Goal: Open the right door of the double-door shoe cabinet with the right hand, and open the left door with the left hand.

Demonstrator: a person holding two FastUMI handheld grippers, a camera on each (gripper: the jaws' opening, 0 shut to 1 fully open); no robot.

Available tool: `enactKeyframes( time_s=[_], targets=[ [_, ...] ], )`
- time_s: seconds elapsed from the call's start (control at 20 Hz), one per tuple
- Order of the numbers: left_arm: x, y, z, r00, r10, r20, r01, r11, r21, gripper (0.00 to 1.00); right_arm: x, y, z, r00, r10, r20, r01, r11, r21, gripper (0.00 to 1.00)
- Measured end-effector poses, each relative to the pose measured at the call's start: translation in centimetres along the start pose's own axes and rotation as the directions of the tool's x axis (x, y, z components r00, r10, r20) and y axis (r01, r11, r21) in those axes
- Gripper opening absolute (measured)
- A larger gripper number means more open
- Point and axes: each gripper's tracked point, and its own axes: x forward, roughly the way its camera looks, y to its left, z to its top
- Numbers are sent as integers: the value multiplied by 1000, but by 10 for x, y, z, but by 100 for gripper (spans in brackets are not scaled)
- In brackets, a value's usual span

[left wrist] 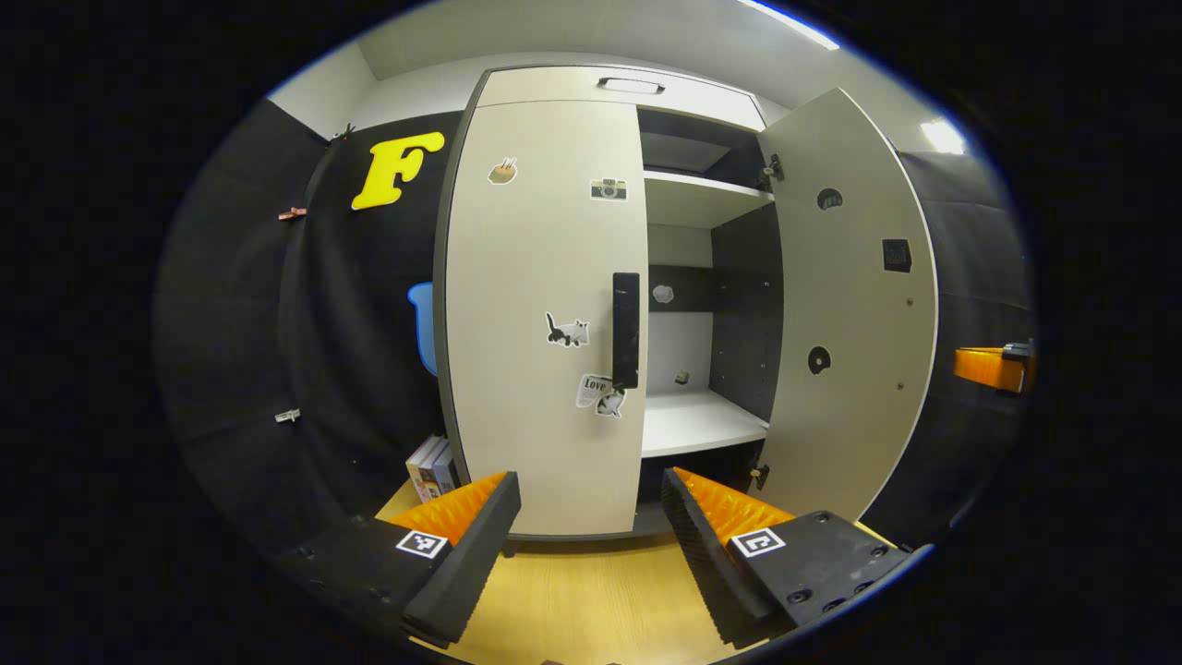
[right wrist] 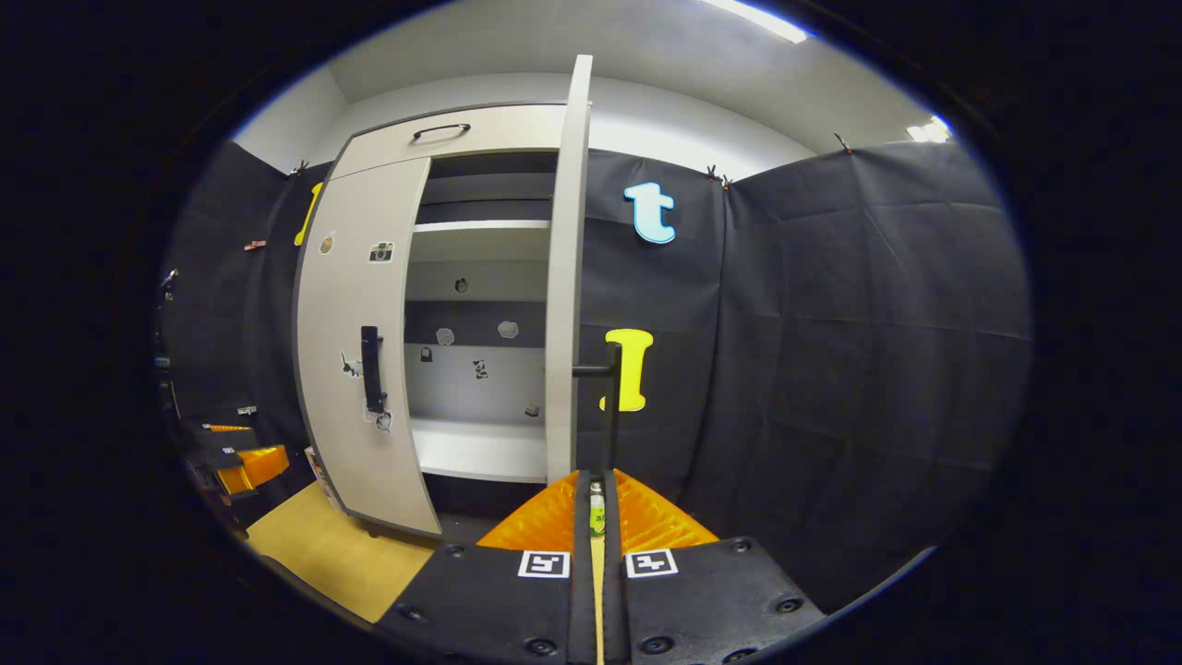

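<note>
So, working left to right: the left door point(left wrist: 545, 314) of the shoe cabinet point(left wrist: 628, 85) is shut, its black handle point(left wrist: 625, 330) at the inner edge, untouched. The left hand-held gripper point(left wrist: 591, 517) hovers in front with fingers spread wide — nothing between them. The right door point(left wrist: 854, 305) stands swung out, and the right hand-held gripper point(right wrist: 596, 503) has its fingers pressed together around the right door's handle point(right wrist: 610, 406). Likely risk: the left fingers could slip off the slim handle if they close off-centre. One sticker point(left wrist: 594, 386) reads "Love" — other stickers bear no legible writing.
</note>
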Motion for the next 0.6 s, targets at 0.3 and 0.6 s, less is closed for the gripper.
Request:
enactKeyframes(
  time_s=[0.3,0.6],
  targets=[
    [18,24,20,997,-47,57,46,999,25,96,-26,43,-23,999,-9,-31,11,999,49,54],
    [49,17,58,992,-60,112,57,998,31,95,-18,88,-50,995,83,-50,-80,994,73,98]
  ],
)
